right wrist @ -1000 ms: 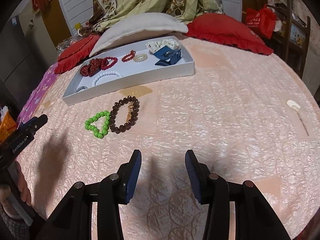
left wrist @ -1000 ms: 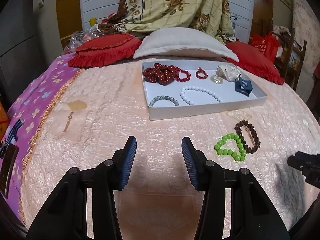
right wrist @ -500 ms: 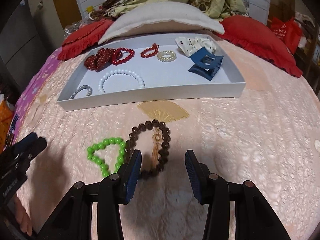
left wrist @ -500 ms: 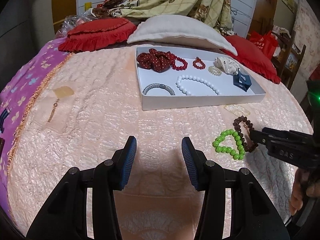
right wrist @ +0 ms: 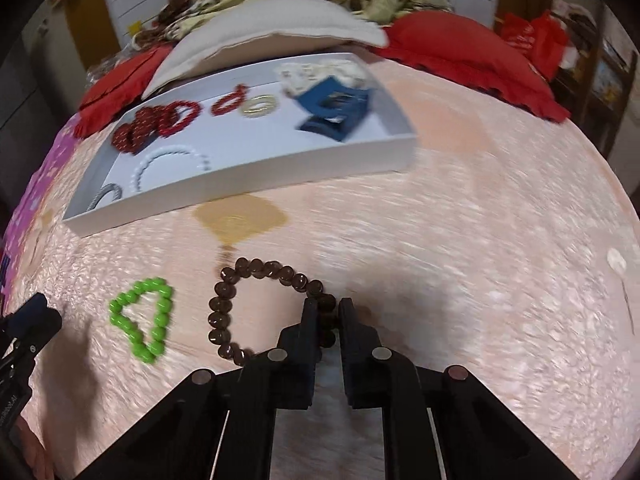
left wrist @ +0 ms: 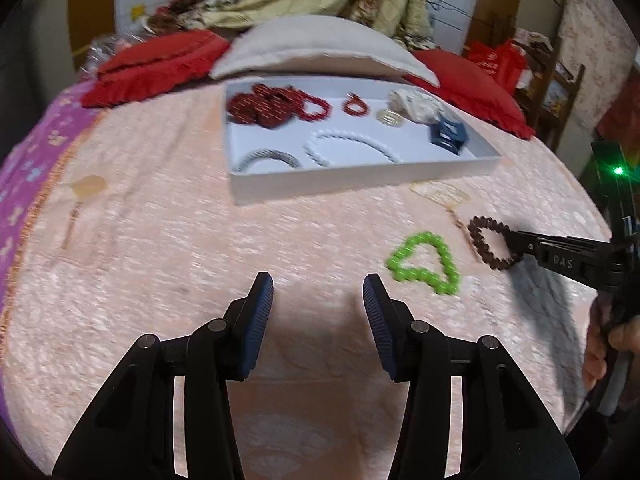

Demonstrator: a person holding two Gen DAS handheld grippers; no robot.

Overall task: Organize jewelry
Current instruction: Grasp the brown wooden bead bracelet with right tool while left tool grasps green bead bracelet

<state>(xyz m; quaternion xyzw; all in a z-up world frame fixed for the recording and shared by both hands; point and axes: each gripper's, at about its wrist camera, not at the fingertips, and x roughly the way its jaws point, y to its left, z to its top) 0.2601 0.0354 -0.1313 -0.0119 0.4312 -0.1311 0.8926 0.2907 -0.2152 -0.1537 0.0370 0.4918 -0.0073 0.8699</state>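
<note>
In the right wrist view, a green bead bracelet is seen at the lower left on the pink bedspread. At lower centre, the brown bead bracelet is pinched by the right gripper. In the left wrist view, the left gripper is held half spread over bare cloth, with nothing between its fingers.

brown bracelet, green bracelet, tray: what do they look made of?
Brown bracelet: dark glossy round beads, probably wood or stone; glints show.
Green bracelet: bright, evenly coloured shiny beads, likely plastic or glass.
Tray: matte white with thin straight walls, probably cardboard.
</note>
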